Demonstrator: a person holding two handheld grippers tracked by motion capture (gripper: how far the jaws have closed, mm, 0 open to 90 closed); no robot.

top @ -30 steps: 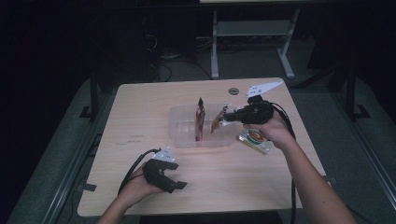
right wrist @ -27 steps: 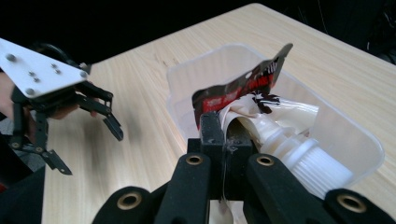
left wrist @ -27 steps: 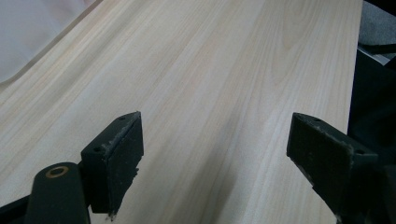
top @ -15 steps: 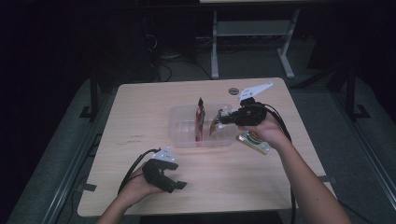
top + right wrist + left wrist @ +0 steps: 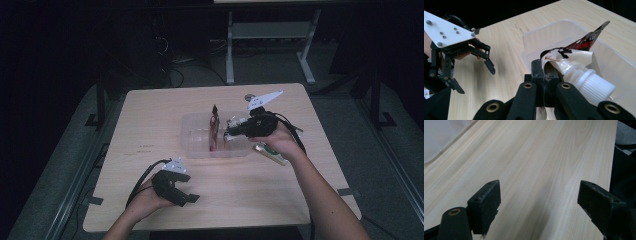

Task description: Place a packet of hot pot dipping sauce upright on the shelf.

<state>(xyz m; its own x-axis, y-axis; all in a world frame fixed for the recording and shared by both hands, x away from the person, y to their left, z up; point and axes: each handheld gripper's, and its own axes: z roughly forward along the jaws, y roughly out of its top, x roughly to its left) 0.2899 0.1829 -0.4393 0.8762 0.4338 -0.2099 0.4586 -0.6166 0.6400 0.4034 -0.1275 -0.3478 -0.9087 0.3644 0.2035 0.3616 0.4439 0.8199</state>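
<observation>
My right gripper [image 5: 231, 132] hangs over the right half of a clear plastic bin [image 5: 196, 150], shut on a white spouted pouch [image 5: 570, 63] with a ribbed screw cap [image 5: 591, 83]. The pouch is pinched just behind its spout. A red and black packet [image 5: 215, 126] stands upright in the middle of the bin [image 5: 541, 35]. My left gripper [image 5: 189, 198] rests on the table near the front edge with its jaws wide apart. Nothing but bare wood lies between those jaws in the left gripper view [image 5: 539, 200]. The left gripper [image 5: 476, 81] also appears open in the right gripper view.
A flat green and white packet [image 5: 272, 154] lies on the wooden table [image 5: 150, 125] under the right wrist, just right of the bin. A small round disc [image 5: 248, 97] sits near the far edge. Dark floor and a metal stand lie beyond the table.
The right gripper has carried the pouch left and lower, from beside the bin's right end to over its inside. The left gripper has stayed put.
</observation>
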